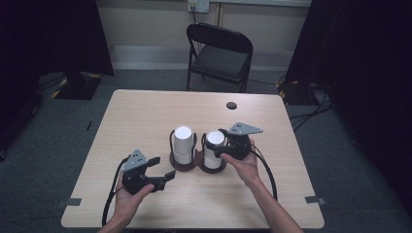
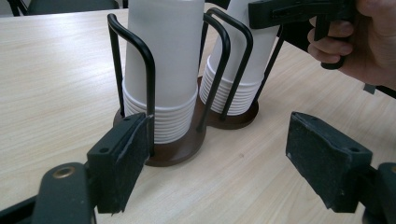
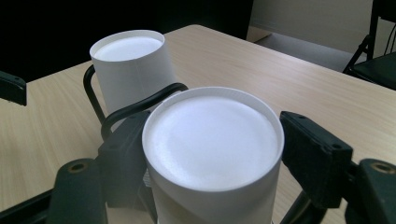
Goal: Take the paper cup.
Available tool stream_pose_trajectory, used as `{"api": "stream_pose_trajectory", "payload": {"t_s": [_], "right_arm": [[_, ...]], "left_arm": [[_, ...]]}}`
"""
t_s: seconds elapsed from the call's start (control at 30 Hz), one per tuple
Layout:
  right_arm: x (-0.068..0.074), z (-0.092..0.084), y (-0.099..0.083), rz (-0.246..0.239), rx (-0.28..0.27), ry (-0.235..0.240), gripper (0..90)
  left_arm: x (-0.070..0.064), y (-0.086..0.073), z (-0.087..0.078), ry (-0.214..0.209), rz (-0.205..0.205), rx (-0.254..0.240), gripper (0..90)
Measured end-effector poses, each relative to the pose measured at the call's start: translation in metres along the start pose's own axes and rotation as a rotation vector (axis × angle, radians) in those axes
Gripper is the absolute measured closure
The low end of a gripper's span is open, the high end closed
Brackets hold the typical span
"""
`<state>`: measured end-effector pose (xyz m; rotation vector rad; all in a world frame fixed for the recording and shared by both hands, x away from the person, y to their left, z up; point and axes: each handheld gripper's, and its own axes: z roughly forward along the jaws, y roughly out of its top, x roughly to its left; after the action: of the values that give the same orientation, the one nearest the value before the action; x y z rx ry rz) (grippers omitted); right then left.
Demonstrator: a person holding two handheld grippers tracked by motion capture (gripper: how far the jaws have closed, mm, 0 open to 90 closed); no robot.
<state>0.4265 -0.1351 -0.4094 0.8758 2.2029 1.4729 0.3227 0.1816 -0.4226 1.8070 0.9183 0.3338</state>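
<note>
Right gripper (image 3: 212, 154) jaws straddle the near cup stack (image 3: 212, 140) at frame centre — second stack (image 3: 128, 60) upper left, on the table (image 3: 289, 70).

The table (image 1: 145, 116) was pale wood-grain with fine streaks, and a small dark round hole (image 1: 231, 105) sat near its far edge. Two stacks of cups were plain white: the left stack (image 1: 183, 144) and the right stack (image 1: 213, 148). Their lower rims showed as thin white ridged bands. The holder (image 2: 187, 149) had a dark brown base and glossy black wire loops. The left claw (image 1: 165, 168) and right claw (image 1: 217, 143) were matte black, each topped by a grey three-cornered plate; their cables were black. Beyond the far edge stood a black folding chair (image 1: 219, 56) on grey carpet (image 1: 43, 126), against a cream wall (image 1: 145, 22) flanked by black curtains (image 1: 48, 34).
</note>
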Motion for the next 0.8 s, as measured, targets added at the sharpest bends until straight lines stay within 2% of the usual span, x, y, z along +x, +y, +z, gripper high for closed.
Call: {"api": "stream_pose_trajectory", "payload": {"t_s": [0.3,0.8], "right_arm": [[0.001,0.002,0.001,-0.009,0.025,-0.008,33.1],[0.003,-0.007,0.010,-0.005,-0.024,-0.013,33.6]], "left_arm": [[0.000,0.000,0.001,-0.003,0.001,-0.001,21.3],[-0.002,0.000,0.003,-0.012,0.006,0.001,21.1]]}}
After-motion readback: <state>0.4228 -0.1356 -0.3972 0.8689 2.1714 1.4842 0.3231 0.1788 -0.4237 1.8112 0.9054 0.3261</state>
